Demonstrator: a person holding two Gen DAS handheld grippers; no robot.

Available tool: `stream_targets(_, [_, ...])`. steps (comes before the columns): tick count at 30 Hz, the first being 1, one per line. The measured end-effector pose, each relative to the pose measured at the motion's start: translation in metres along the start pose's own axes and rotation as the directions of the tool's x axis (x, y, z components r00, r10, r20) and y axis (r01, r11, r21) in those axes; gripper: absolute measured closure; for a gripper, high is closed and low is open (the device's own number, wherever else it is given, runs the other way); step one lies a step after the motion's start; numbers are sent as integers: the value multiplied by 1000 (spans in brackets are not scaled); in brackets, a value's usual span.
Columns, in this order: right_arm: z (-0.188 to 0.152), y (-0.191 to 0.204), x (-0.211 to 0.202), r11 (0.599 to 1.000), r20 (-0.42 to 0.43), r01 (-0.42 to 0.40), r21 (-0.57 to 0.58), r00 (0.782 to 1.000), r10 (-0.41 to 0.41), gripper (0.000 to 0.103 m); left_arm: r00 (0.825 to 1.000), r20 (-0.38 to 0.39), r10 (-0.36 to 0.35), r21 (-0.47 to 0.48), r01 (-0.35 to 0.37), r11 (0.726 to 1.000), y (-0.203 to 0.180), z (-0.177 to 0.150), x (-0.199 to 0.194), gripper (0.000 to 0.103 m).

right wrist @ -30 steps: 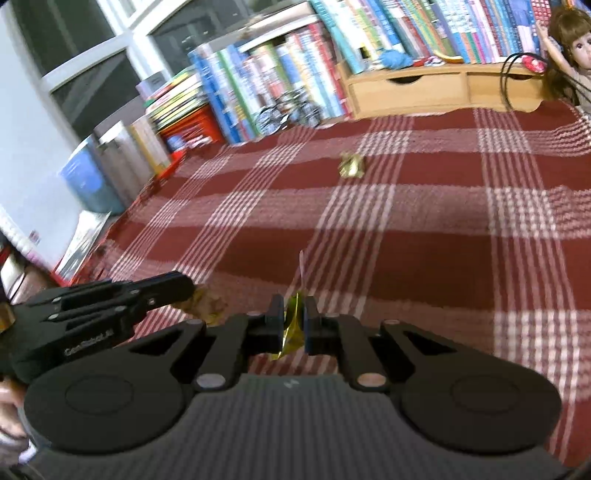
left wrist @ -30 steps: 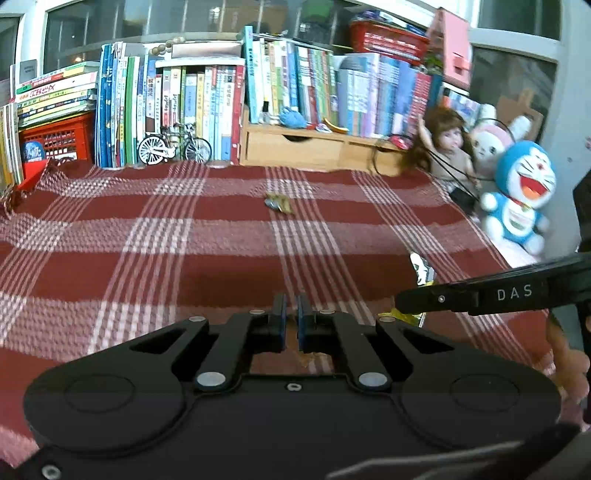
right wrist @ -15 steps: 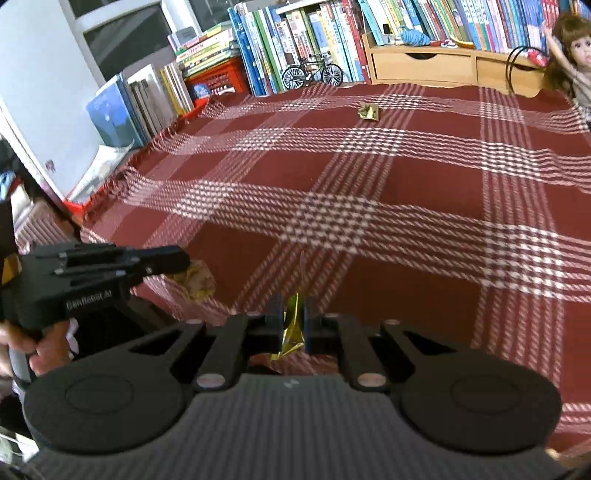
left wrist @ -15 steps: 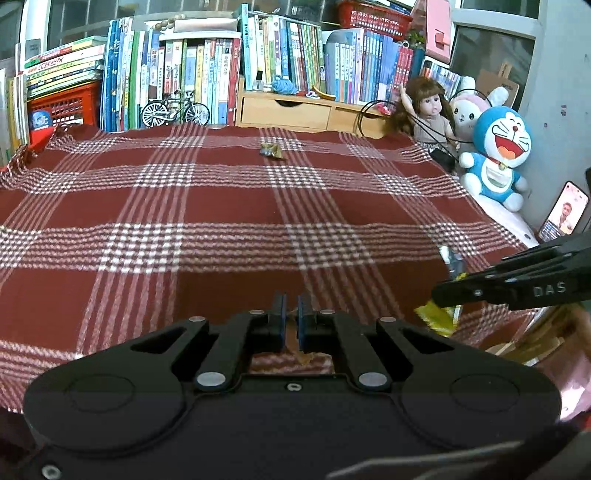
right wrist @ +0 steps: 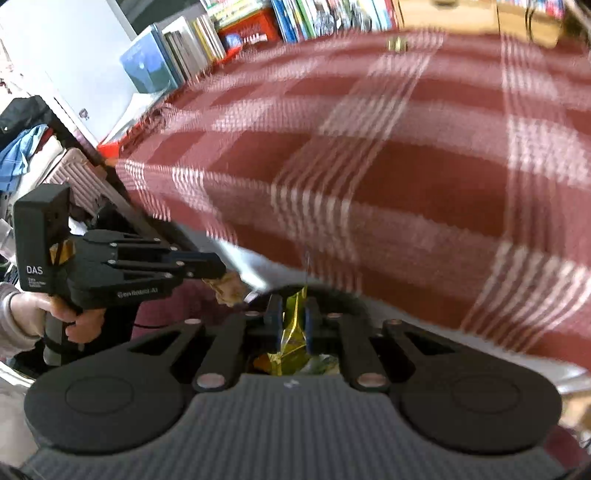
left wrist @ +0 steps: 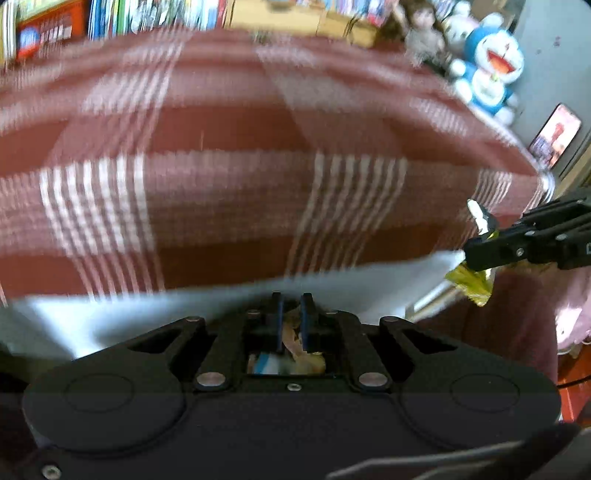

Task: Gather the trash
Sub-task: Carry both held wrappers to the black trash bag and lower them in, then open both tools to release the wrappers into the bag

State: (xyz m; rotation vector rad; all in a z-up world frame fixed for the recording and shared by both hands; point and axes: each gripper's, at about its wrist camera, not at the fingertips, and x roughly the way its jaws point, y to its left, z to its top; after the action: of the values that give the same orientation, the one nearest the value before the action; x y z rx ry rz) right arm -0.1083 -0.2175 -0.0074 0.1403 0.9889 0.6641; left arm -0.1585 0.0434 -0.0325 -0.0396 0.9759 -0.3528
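My left gripper [left wrist: 290, 301] is shut on a tan crumpled scrap [left wrist: 295, 341], which the right wrist view also shows as the tan scrap [right wrist: 227, 288] at the left gripper's [right wrist: 212, 267] tips. In my right gripper [right wrist: 292, 302], shut, sits a gold foil wrapper [right wrist: 291, 332]; the left wrist view shows this gold wrapper [left wrist: 471, 282] hanging under the right gripper [left wrist: 476, 254]. Both grippers hang just off the front edge of the red plaid tablecloth [right wrist: 424, 177]. One more small wrapper [right wrist: 396, 44] lies far back on the cloth.
Books [right wrist: 177, 55] and a red basket [right wrist: 243, 29] line the far and left sides. A blue plush toy [left wrist: 491, 70], a doll [left wrist: 423, 33] and a phone [left wrist: 554, 134] stand at the right. A pink suitcase [right wrist: 77, 181] stands below left. A hand [right wrist: 70, 325] holds the left gripper.
Both grippers have pulled back and down past the table's front edge, each still holding its piece of trash. The views are now motion-blurred.
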Motion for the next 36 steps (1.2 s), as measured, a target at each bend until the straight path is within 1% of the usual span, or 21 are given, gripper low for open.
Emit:
stream_targets(1, [-5,-2,11,1000,-12,-10,16,1000,10,86,1000,-20,3,-12,-3,1000,3,-6,7,94])
stream_targets(4, [-21,-8,45,1000,-38,-12,25,999,13,86,996,-73,43,-33,-45,998,10,-20,29,94])
stream_targets(8, [-37,-15,82,998,-70,-32,58,997,36,86,990,-117,74,-82,-84,993,19,-32,55,92])
stream_targets(11, [-44,-18,105,998,-95,-13,60,995,19,83,986,-143,82,-107,-98,989,23,-39,68,91])
stream_targets(13, [-46,-20,116,998,-109,-18,60,994,25,80,984,-153,88,-106,-105,989,22,-42,74,86])
stream_targets(14, [-47,-21,119,998,-113,-25,65,993,33,79,984,-156,91,-106,-109,988,21,-44,76,82])
stream_targets(15, [-48,-22,122,997,-119,-31,68,992,39,76,983,-159,95,-102,-112,988,20,-44,78,77])
stream_targets(16, [-49,-23,125,997,-123,-33,70,992,41,71,982,-162,100,-98,-117,988,20,-44,81,75])
stream_targets(18, [-51,-25,129,996,-126,-35,82,991,45,53,980,-170,107,-89,-123,988,19,-46,86,67])
stream_targets(19, [-52,-26,130,995,-128,-40,91,990,51,49,978,-175,109,-87,-126,988,18,-47,88,65])
stream_targets(21, [-53,-28,132,995,-132,-40,97,990,52,45,976,-184,112,-81,-129,988,15,-48,92,58])
stream_targets(23, [-55,-30,133,995,-135,-32,94,990,45,41,975,-188,120,-72,-136,988,14,-50,96,53])
stream_targets(26, [-56,-29,138,995,-142,-26,94,989,39,41,969,-200,143,-67,-159,985,11,-55,103,51])
stream_targets(27, [-57,-29,139,995,-144,-26,95,989,39,40,967,-207,148,-68,-165,984,11,-55,107,47])
stream_targets(29, [-61,-30,140,995,-148,-19,93,988,32,38,962,-222,158,-75,-178,981,11,-57,113,43])
stream_targets(32, [-64,-28,147,996,-158,-7,90,987,22,37,958,-235,163,-76,-185,980,10,-61,121,43])
stream_targets(36, [-71,-23,154,997,-165,9,82,986,5,36,953,-254,164,-83,-190,978,13,-68,128,40])
